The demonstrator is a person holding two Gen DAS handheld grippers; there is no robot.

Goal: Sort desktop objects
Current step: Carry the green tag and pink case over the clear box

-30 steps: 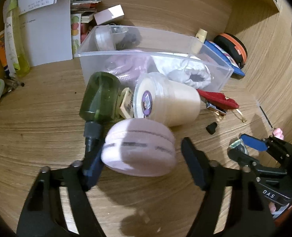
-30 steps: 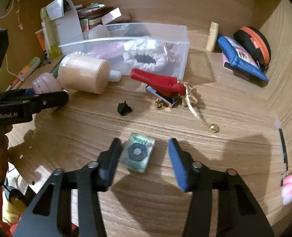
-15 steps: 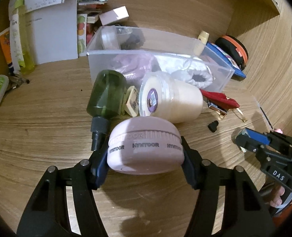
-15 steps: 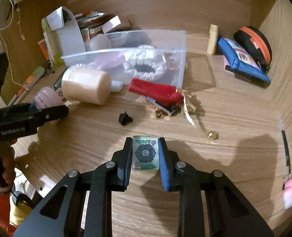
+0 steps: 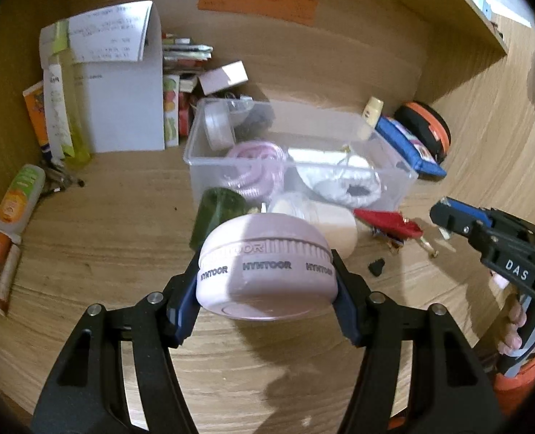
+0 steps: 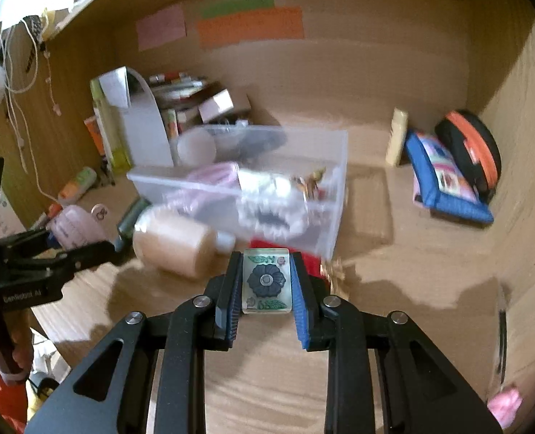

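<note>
My left gripper (image 5: 266, 289) squeezes the round pink case (image 5: 265, 269) — my right gripper (image 6: 266, 282) pinches the little flower tile (image 6: 266, 281), both above the desk (image 5: 104, 217).

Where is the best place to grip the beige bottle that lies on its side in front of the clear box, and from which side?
Grip the beige bottle across its round body, coming from above. It lies on its side, and its narrow white cap offers little surface. The clear box stands close behind it and a dark green bottle beside it, so a level approach is probably blocked.
</note>
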